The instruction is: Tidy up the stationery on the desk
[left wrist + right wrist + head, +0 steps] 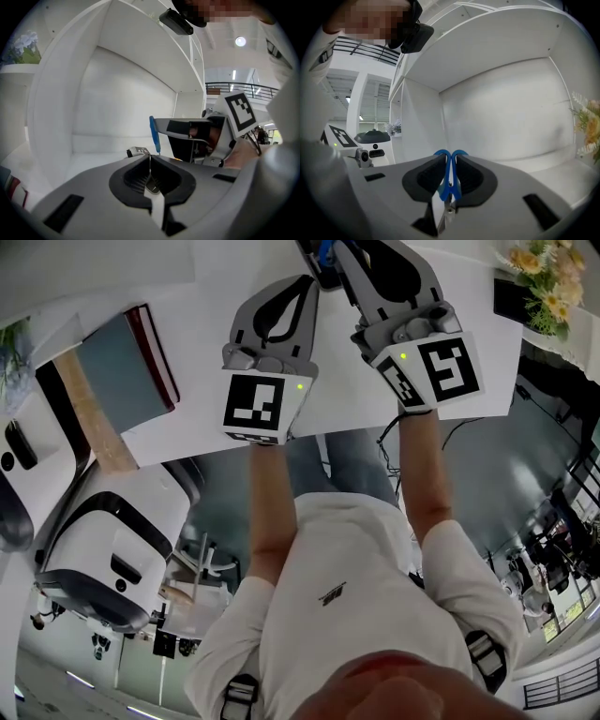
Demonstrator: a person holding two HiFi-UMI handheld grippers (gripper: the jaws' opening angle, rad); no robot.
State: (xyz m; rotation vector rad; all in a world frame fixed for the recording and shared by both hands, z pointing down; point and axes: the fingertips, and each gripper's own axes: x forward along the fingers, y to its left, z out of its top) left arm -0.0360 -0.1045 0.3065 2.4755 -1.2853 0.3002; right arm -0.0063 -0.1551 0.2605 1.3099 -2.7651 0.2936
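White desk (187, 423): the work surface, seen from above, with a white shelf alcove (126, 93) rising at its back. Person's white shirt (328, 615) fills the lower head view.

Book (131, 362): grey-blue, red-edged, lying flat on the left part of the desk, well apart from both grippers. Flowers (544, 273) stand at the desk's far right corner.

Right gripper (342, 251) (449, 161): raised over the desk, its jaws pinching the blue-handled scissors (449, 190) (324, 253). The two blue handle loops show just past the jaw tips, and the metal part with its screw lies further back between the pads. From the left gripper view the scissors (153, 136) appear as an upright blue strip at the right gripper's tip.

Left gripper (307, 282) (150, 157): just beside the right one, jaws pressed together with nothing between them.

Small grey labelled object (137, 151): on the desk beyond the left gripper's tips; its kind cannot be told.
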